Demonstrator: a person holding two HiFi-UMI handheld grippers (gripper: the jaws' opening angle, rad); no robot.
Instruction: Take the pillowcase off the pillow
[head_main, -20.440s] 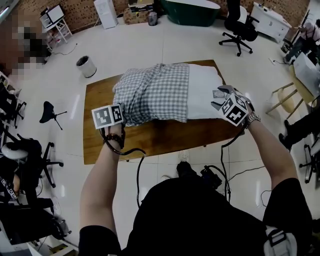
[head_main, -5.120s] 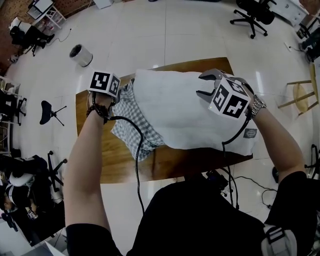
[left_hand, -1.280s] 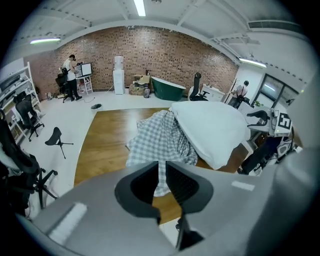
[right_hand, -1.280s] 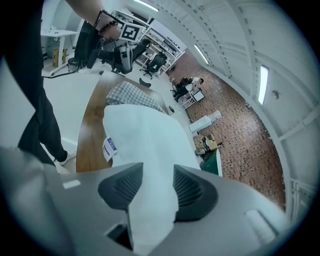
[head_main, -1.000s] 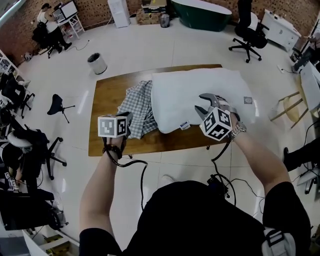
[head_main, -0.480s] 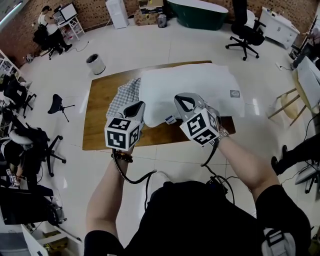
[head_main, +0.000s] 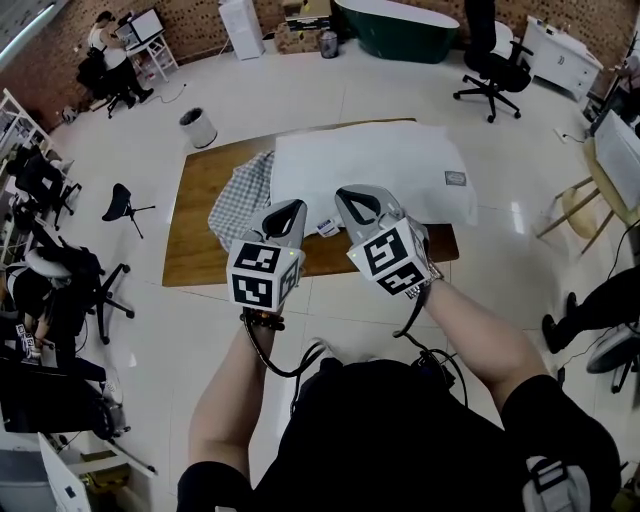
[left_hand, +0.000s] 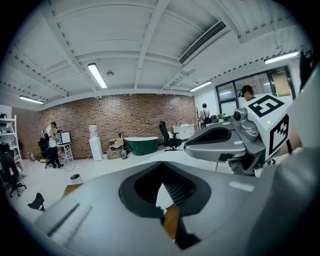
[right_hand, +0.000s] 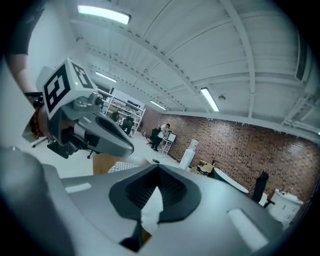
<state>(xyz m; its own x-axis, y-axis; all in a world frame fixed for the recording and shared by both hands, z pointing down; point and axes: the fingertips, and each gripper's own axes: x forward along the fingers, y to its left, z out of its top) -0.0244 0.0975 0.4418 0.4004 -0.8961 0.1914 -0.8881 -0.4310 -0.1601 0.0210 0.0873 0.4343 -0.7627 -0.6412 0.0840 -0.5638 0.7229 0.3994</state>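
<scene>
The pillowcase lies beside the bare pillow on the worktop, so I judge the job done. My left claw and right claw are pressed together, empty.

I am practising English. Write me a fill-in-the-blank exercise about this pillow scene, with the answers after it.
1. In the head view, the checked pillowcase lies to the ___ of the pillow.
2. The pillow is ___ in colour.
3. Both rest on a table made of ___.
4. The left gripper and the right gripper each have jaws that are ___ (open or shut).
Missing words: left; white; wood; shut.
</scene>
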